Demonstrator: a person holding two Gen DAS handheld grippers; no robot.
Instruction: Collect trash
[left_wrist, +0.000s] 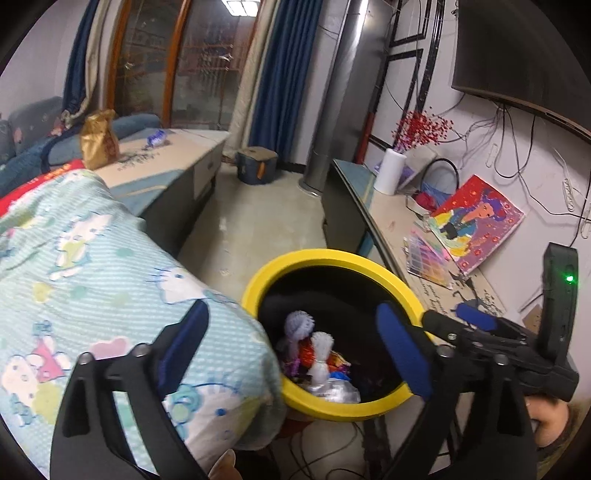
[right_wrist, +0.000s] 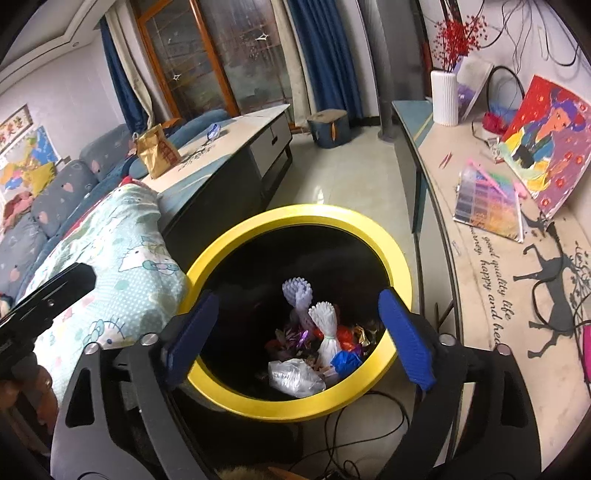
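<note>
A black trash bin with a yellow rim (left_wrist: 295, 260) (right_wrist: 400, 258) stands on the floor below both grippers. Inside lie white foam fruit nets (right_wrist: 327, 325), shiny candy wrappers (right_wrist: 354, 332), a blue scrap (right_wrist: 347, 360) and a crumpled clear plastic bag (right_wrist: 295, 376). My left gripper (left_wrist: 291, 343) is open and empty over the bin's left rim. My right gripper (right_wrist: 299, 336) is open and empty right above the bin's mouth. The right gripper's body also shows in the left wrist view (left_wrist: 480, 325).
A Hello Kitty blanket (left_wrist: 92, 277) lies against the bin's left side. A long low table (right_wrist: 236, 147) behind holds a gold snack bag (right_wrist: 157, 151) and a blue wrapper (right_wrist: 213, 130). The right counter (right_wrist: 480, 236) holds a painting, bead box and white vase. Cables lie on the floor.
</note>
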